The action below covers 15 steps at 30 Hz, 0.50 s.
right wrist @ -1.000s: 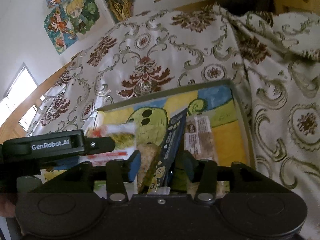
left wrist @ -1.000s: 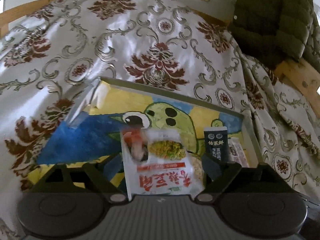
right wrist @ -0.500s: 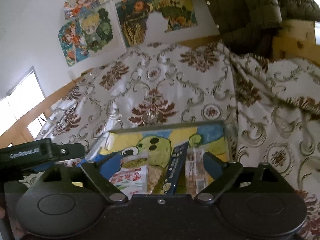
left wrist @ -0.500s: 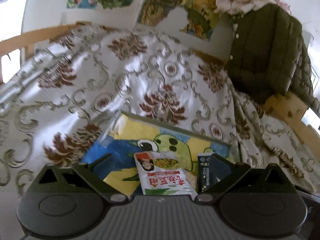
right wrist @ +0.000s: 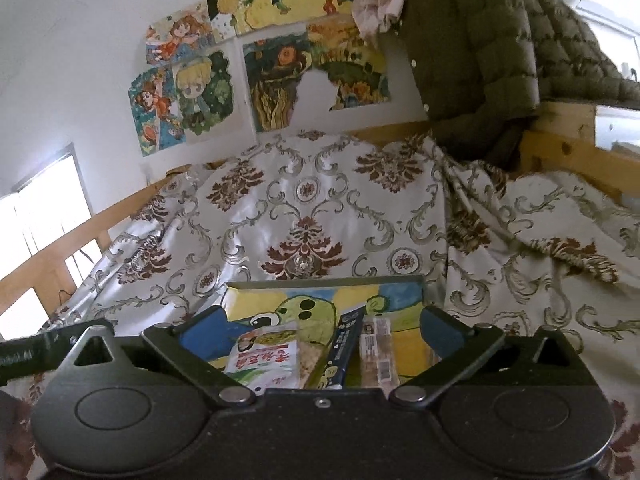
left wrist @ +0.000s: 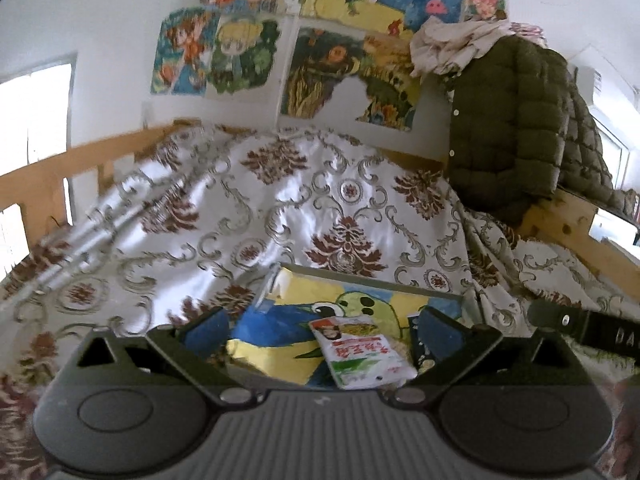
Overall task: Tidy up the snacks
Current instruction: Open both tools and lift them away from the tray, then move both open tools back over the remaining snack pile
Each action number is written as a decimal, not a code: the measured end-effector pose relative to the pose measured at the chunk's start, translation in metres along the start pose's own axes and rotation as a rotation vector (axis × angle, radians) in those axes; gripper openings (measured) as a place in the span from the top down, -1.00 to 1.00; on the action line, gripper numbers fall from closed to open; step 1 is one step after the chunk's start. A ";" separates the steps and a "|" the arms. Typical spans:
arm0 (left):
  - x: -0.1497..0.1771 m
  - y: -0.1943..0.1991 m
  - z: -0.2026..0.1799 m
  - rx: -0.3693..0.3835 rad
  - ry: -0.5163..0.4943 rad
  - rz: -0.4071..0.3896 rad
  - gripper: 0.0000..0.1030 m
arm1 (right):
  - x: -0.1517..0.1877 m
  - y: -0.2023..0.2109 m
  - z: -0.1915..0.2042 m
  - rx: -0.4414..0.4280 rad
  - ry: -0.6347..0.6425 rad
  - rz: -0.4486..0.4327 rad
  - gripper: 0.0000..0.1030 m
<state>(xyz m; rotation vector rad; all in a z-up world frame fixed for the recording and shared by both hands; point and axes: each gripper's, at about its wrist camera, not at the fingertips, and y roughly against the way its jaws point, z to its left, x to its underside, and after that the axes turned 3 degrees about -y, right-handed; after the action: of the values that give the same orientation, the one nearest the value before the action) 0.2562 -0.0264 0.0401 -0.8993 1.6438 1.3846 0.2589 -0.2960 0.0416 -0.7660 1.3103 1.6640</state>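
The right gripper's body hides the near ends of the white snack packet (right wrist: 266, 360), dark blue packet (right wrist: 344, 354) and clear-wrapped bar (right wrist: 376, 354).

1. Bed (right wrist: 304, 216): covered by a pale satin cloth (left wrist: 280, 216) with brown floral scrollwork; wooden frame (left wrist: 48, 176) along the left side and far right.
2. Shallow tray (right wrist: 320, 282), painted with a green cartoon figure on yellow and blue, lies directly on the cloth at the near centre.
3. The cloth bunches into folds to the tray's right.
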 end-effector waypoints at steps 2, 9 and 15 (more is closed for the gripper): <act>0.006 0.014 0.000 -0.011 -0.014 -0.007 -1.00 | 0.005 0.014 0.004 0.002 -0.001 -0.009 -0.99; 0.034 0.064 0.009 -0.067 0.007 -0.016 -1.00 | 0.028 0.060 0.011 -0.001 -0.011 -0.012 -0.99; 0.049 0.105 0.019 -0.106 0.002 -0.025 -1.00 | 0.052 0.101 0.014 0.022 0.009 -0.033 -0.99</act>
<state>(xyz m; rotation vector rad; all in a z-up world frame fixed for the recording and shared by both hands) 0.1440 0.0067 0.0394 -0.9787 1.5674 1.4656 0.1455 -0.2777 0.0444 -0.7791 1.3135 1.6196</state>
